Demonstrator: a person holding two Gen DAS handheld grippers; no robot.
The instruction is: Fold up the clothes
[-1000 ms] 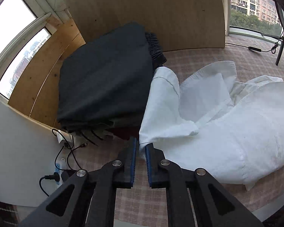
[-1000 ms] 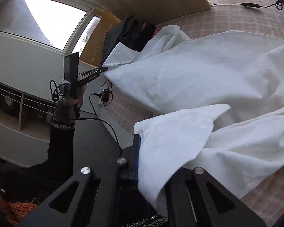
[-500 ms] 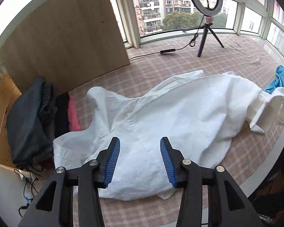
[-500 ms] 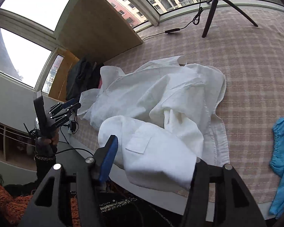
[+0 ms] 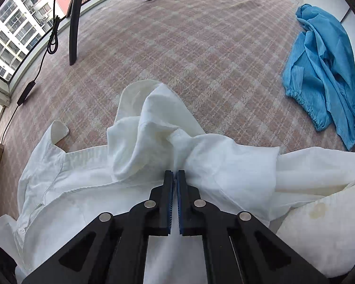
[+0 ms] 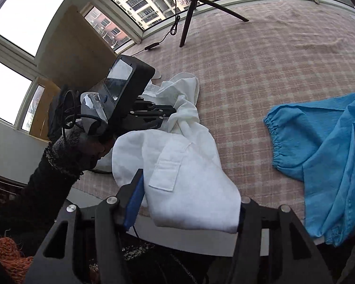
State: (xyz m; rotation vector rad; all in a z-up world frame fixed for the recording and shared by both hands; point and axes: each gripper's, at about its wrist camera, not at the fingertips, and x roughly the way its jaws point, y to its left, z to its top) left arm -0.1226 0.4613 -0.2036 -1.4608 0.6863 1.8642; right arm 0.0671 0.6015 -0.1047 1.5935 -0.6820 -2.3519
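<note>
Shirt (image 5: 224,172) pinched at a gathered fold by the closed left gripper (image 5: 174,175).
Cloth draped between the right gripper's (image 6: 189,196) parted fingers should be spread flat ahead before folding.

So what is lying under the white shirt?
The checked cloth shows all around the white shirt and runs under it. Whether anything else lies beneath cannot be seen; the bunched fabric covers it.

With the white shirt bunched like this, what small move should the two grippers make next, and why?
Probably pull the two grippers apart to spread the cloth flat. The left gripper is shut on a twisted bunch of the white shirt, and the right gripper stands wide with the pocket part draped between its fingers. The shirt lies crumpled on the checked cloth, so no clean fold is possible yet.
</note>
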